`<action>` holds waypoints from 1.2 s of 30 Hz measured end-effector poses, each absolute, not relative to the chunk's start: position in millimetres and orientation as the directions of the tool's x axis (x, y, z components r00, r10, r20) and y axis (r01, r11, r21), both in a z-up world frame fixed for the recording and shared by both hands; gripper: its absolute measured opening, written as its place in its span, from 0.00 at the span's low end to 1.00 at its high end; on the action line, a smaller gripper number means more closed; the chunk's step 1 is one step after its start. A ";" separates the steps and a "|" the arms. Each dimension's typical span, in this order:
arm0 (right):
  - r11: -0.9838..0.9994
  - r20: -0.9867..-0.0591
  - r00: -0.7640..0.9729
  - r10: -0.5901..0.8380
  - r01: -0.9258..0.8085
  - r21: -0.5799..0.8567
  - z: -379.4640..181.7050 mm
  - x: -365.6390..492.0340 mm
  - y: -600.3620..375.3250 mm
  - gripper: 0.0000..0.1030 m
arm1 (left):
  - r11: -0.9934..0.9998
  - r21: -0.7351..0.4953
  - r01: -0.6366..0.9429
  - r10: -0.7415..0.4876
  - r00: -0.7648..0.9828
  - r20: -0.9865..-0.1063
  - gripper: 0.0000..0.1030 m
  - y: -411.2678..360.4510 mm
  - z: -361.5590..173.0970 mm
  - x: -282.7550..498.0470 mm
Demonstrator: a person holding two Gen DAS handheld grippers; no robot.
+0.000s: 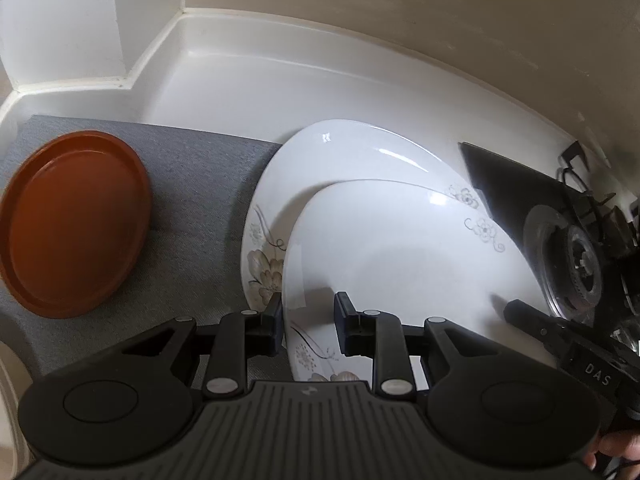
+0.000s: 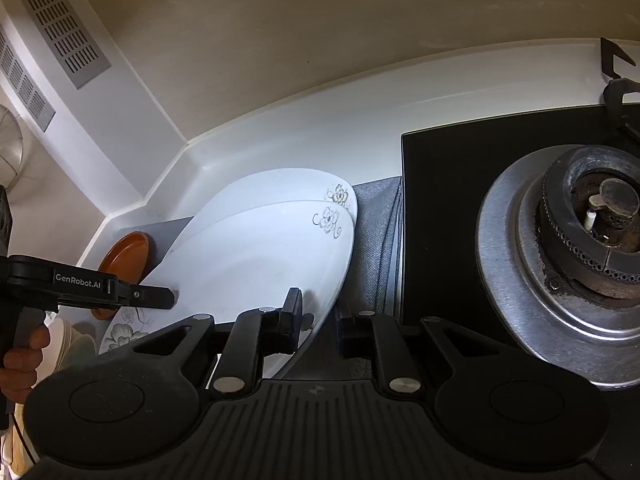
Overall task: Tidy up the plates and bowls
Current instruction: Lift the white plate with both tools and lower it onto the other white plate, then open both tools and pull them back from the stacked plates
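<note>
Plates: upper white floral plate (image 1: 392, 248) nested on lower white floral plate (image 1: 344, 152), both near the counter's back wall, partly on the grey mat (image 1: 192, 184) and reaching the edge of the black hob (image 2: 448, 184). Clamped on the upper plate's rim at two sides: left gripper (image 1: 308, 312) on the near-left rim, right gripper (image 2: 318, 316) on the right rim. Orange plate (image 1: 76, 224) empty, alone at the mat's left edge. White counter (image 1: 280, 80) with raised lip, beige wall, metal vent grille (image 2: 60, 20) up left. Gas burner (image 2: 592, 220) on the hob. Legible: "GenRobot.AI" and "DAS" on the gripper bodies.
</note>
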State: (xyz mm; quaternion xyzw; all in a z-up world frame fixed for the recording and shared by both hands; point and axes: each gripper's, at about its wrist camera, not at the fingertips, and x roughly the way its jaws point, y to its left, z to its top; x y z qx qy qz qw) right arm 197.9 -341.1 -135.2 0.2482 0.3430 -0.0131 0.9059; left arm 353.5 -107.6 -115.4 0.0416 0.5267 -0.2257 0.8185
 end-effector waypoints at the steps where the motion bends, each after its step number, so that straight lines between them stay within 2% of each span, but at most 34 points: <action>1: 0.876 -0.627 0.766 0.142 0.198 0.440 -135.1 197.2 -340.2 0.17 | 0.893 -0.148 0.424 -0.316 0.359 -0.878 0.28 -109.3 -113.6 351.1; 4: 0.885 -0.631 0.767 0.122 0.204 0.419 -132.4 194.8 -335.2 0.18 | 0.890 -0.115 0.441 -0.304 0.386 -0.871 0.28 -111.6 -109.1 345.1; 9: 0.887 -0.640 0.762 0.104 0.220 0.406 -129.9 194.7 -331.3 0.18 | 0.890 -0.126 0.438 -0.314 0.390 -0.866 0.28 -108.3 -106.7 346.0; 12: 0.890 -0.646 0.758 0.090 0.230 0.393 -130.7 199.1 -326.9 0.20 | 0.888 -0.121 0.444 -0.317 0.400 -0.860 0.31 -106.1 -104.1 343.2; 14: 0.895 -0.651 0.754 0.082 0.232 0.381 -130.7 200.6 -324.1 0.22 | 0.889 -0.121 0.441 -0.319 0.408 -0.856 0.48 -106.4 -100.8 342.4; 16: 0.911 -0.659 0.750 0.057 0.230 0.341 -129.2 202.8 -318.1 0.23 | 0.891 -0.108 0.441 -0.316 0.432 -0.845 0.77 -105.4 -97.4 339.1; 18: 0.926 -0.660 0.750 0.038 0.222 0.305 -127.3 204.3 -312.4 0.38 | 0.895 -0.091 0.437 -0.312 0.465 -0.828 0.89 -104.1 -92.8 334.2; 20: 0.936 -0.646 0.763 0.022 0.211 0.281 -124.5 203.5 -307.9 0.50 | 0.894 -0.084 0.441 -0.315 0.482 -0.818 0.89 -103.3 -89.2 330.4; 23: 0.943 -0.629 0.777 -0.016 0.220 0.248 -118.6 199.5 -304.2 0.61 | 0.896 -0.091 0.434 -0.319 0.489 -0.812 0.97 -99.7 -85.8 327.9; 36: 0.935 -0.567 0.822 -0.054 0.241 0.260 -78.2 125.7 -271.3 0.79 | 0.892 -0.113 0.438 -0.368 0.557 -0.745 1.00 -61.4 -42.5 263.0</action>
